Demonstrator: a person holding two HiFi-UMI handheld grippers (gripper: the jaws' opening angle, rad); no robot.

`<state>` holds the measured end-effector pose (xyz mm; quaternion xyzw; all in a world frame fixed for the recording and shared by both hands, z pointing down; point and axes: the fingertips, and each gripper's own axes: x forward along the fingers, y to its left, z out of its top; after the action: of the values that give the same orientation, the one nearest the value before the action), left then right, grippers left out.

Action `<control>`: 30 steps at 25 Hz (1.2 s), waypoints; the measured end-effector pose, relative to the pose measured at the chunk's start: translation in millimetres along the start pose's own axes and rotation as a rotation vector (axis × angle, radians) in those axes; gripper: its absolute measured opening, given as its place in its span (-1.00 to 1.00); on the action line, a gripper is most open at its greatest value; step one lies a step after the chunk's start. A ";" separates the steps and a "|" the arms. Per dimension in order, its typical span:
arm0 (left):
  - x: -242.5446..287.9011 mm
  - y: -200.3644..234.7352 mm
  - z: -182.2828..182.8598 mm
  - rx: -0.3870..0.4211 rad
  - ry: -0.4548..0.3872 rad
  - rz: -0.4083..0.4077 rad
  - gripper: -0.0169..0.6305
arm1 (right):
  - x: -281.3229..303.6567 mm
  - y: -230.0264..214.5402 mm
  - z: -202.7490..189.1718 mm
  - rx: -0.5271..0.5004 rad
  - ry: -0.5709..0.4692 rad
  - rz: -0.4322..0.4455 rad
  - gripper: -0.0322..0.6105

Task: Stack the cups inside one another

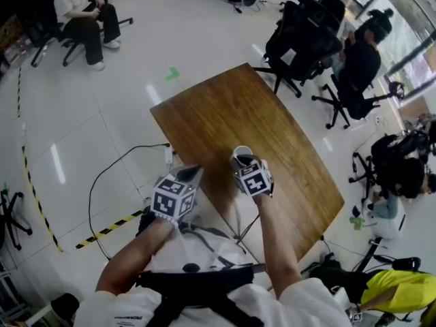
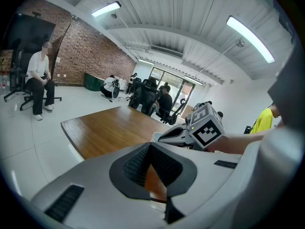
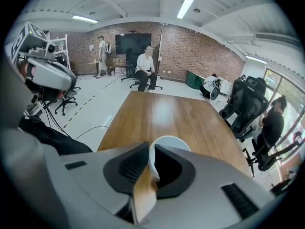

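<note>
**Head view.**
- Worktop (image 1: pixel 272 128): wooden, bare apart from one item.
- White cup (image 1: pixel 238 157): upright, mouth up, near the worktop's near edge. Whether other cups are nested inside it cannot be told.
- Right gripper (image 1: pixel 244 167): directly over the cup's near rim, angled steeply down. It is the nearer of the two grippers.
- Left gripper (image 1: pixel 195 174): near the cup on its left, at the worktop's edge, clear of the cup.

**Left gripper view.**
- Jaws of the left gripper (image 2: pixel 150 144): pressed together at the tips, with nothing between them. Only wood shows through the gap below.
- The cup (image 2: pixel 156 136) lies ahead and to the right, under the right gripper (image 2: pixel 167 135).

**Right gripper view.**
- Jaws of the right gripper (image 3: pixel 150 159): a little apart, astride the cup's near wall.
- One jaw is outside the cup (image 3: pixel 169 141) and the other reaches inside the mouth.
- The wall stands between the pads, and no firm pinch is evident. By judgement this is a slack hold, not a grip.
- The cup's long axis runs roughly along the jaws' reach, downward.
</note>
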<state>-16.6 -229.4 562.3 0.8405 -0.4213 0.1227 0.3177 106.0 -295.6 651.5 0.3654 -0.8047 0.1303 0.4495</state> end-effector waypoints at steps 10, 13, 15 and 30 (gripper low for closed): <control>6.4 -13.4 0.2 0.012 -0.010 -0.039 -0.97 | -68.8 -22.0 13.6 0.372 -0.283 0.013 -0.71; 9.5 -18.6 -2.6 0.020 0.000 -0.052 -0.96 | -90.8 -29.6 4.8 0.542 -0.409 0.049 -0.71; 11.4 -21.0 -3.9 0.025 0.005 -0.060 -0.96 | -101.3 -32.9 -2.3 0.600 -0.457 0.054 -0.71; 25.7 -58.6 -15.9 0.046 0.039 -0.133 -0.96 | -146.1 -47.9 -58.5 0.727 -0.512 -0.044 -0.71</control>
<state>46.3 -209.6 561.5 0.8712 -0.3553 0.1273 0.3139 224.6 -228.7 559.0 0.5373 -0.7840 0.3005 0.0804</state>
